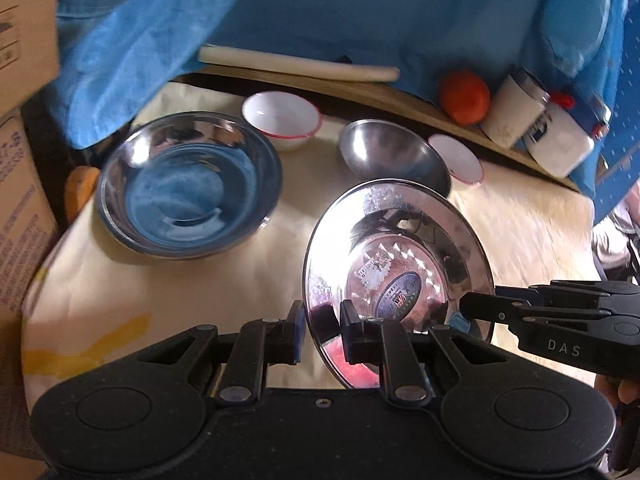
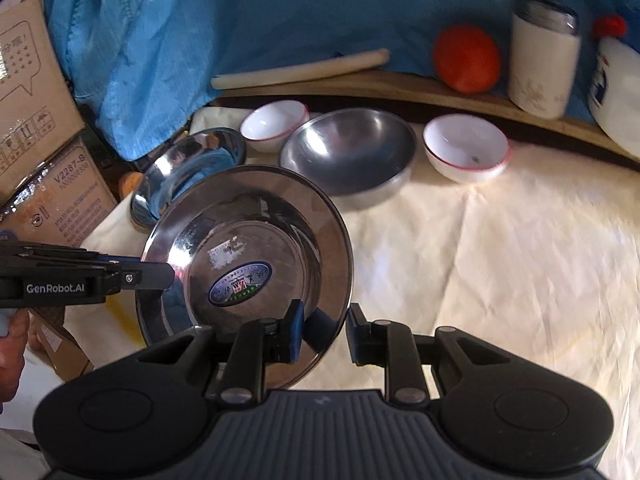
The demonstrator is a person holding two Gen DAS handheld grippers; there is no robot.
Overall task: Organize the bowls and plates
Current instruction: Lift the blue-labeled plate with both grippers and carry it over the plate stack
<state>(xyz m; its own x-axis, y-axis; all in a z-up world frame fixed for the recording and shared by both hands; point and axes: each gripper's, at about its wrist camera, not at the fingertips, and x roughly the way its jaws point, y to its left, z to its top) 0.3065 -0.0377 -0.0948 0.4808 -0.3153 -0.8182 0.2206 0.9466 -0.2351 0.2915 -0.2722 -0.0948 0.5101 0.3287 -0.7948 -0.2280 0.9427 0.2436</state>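
A shiny steel plate (image 1: pixel 400 264) with a blue oval sticker is held tilted above the cream cloth; it also shows in the right wrist view (image 2: pixel 256 248). My left gripper (image 1: pixel 322 332) has its jaws on either side of the plate's left rim. My right gripper (image 2: pixel 324 332) straddles the plate's right rim, with a small gap at its right finger. A large shiny steel bowl (image 1: pixel 188 188) sits at left. A dull steel bowl (image 2: pixel 352 152) sits between two white red-rimmed bowls (image 2: pixel 274 120) (image 2: pixel 466 148).
Cardboard boxes (image 2: pixel 36 92) stand at left. Blue cloth (image 2: pixel 280 12) hangs behind. On a wooden ledge (image 2: pixel 400 88) lie a white roll (image 2: pixel 300 70), an orange fruit (image 2: pixel 466 58), a white canister (image 2: pixel 542 56) and a white bottle (image 2: pixel 616 80).
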